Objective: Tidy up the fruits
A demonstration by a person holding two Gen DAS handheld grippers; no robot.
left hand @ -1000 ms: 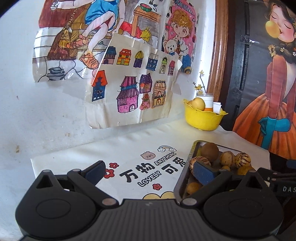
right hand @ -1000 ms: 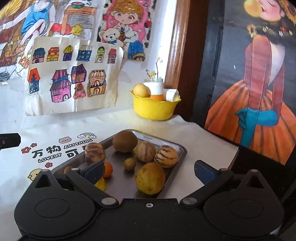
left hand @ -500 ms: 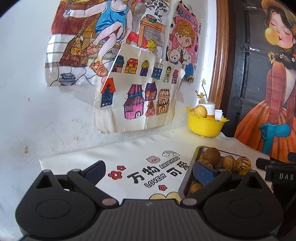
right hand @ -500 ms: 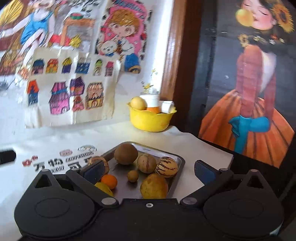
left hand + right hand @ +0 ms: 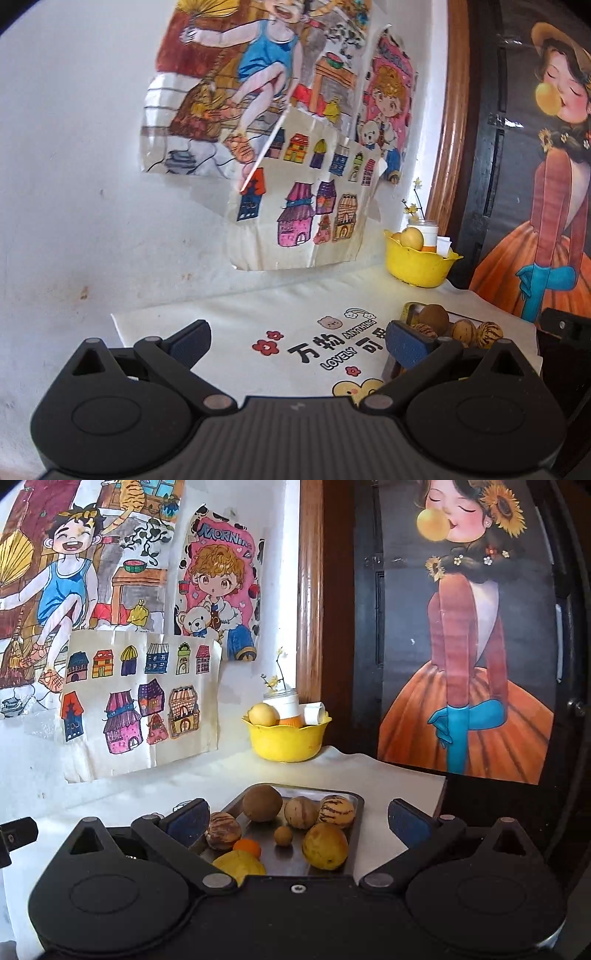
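A metal tray (image 5: 352, 801) lies on the white cloth and holds several fruits: a brown round one (image 5: 262, 802), two striped ones (image 5: 336, 810), a yellow one (image 5: 325, 845), a small orange (image 5: 246, 847) and a lemon (image 5: 238, 864). My right gripper (image 5: 297, 818) hovers open just in front of the tray, nothing between its fingers. My left gripper (image 5: 299, 341) stands open over the printed cloth, left of the tray (image 5: 408, 308). A yellow bowl (image 5: 286, 738) at the back holds a pale fruit (image 5: 262, 714).
The white printed cloth (image 5: 258, 314) covers the table up to the wall with paper drawings (image 5: 140, 694). A wooden frame and a dark door with a poster (image 5: 469, 664) rise right of the table. The table's right edge (image 5: 441, 794) drops off beside the tray.
Both grippers have drawn back and tilted up: the tray and bowl look smaller and lower, and more of the wall shows. Both stay open and empty.
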